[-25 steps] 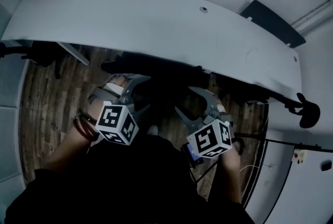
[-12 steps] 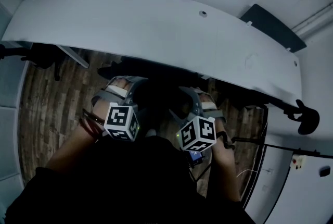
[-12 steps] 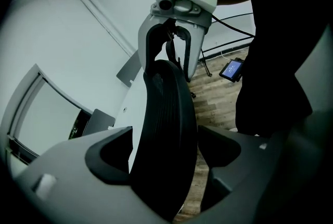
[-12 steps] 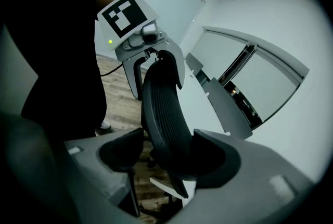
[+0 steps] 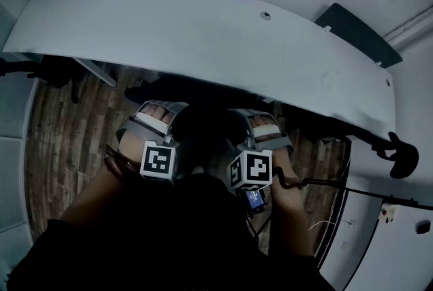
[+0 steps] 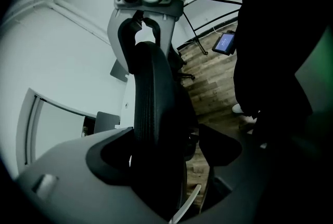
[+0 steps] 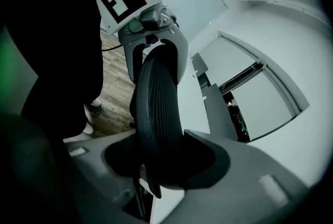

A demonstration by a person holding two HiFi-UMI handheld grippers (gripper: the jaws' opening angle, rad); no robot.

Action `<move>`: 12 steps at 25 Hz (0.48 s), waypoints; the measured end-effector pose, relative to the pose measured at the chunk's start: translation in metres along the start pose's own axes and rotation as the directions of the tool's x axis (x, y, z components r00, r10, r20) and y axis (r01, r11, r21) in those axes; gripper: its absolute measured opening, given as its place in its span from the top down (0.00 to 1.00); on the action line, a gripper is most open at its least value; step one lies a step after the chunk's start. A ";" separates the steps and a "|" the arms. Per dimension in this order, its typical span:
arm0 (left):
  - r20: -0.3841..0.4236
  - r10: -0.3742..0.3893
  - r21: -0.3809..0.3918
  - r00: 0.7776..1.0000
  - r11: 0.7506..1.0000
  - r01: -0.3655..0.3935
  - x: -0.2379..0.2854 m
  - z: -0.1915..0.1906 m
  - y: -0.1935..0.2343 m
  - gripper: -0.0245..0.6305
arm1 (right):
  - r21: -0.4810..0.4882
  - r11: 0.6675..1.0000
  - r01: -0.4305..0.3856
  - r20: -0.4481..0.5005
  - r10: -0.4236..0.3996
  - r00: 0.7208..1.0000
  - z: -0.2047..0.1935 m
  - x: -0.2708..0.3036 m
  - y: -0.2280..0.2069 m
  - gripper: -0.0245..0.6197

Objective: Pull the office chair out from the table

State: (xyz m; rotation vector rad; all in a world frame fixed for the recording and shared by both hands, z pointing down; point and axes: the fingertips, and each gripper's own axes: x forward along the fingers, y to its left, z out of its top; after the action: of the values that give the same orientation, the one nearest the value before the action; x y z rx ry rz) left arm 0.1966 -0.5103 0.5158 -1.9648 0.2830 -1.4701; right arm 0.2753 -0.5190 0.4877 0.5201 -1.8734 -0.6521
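Left hand-held gripper (image 5: 160,114), jaws just spread wide, and right hand-held gripper (image 5: 261,123), just clamping, straddle the stiff backrest (image 6: 151,92) of the office chair (image 5: 203,99), a sound pulling hold.

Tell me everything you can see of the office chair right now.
The office chair shows mainly as the top edge of its backrest: black, ribbed, rubbery-looking and curved. It is pushed in at the white table, and its seat is too dark to make out. Both grippers straddle that edge. The left gripper has just been opening its jaws, and a gap shows beside the edge. The right gripper has just been closing its jaws, which appear to press on the edge.
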 end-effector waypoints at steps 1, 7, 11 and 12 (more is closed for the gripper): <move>-0.005 -0.008 0.003 1.000 1.000 0.008 0.000 0.000 -0.001 0.35 | -0.020 1.000 0.001 0.003 -0.001 1.000 0.000 0.000 0.001 0.66; -0.011 -0.001 0.029 1.000 1.000 0.001 -0.003 -0.004 -0.009 0.41 | -0.102 0.994 -0.024 -0.006 0.023 1.000 0.003 0.000 0.013 0.70; -0.003 0.078 0.045 0.997 0.996 -0.078 -0.010 -0.005 -0.011 0.62 | -0.127 0.992 -0.011 -0.024 0.008 1.000 0.007 -0.005 0.029 0.71; -0.005 0.084 0.047 0.996 0.995 -0.084 -0.012 -0.007 -0.012 0.62 | -0.132 0.991 -0.003 -0.027 -0.001 1.000 0.010 -0.006 0.033 0.71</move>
State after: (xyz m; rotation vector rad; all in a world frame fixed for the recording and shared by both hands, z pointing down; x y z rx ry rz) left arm 0.1835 -0.4971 0.5152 -1.8883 0.3280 -1.4177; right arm 0.2662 -0.4889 0.5020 0.4397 -1.7908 -0.7592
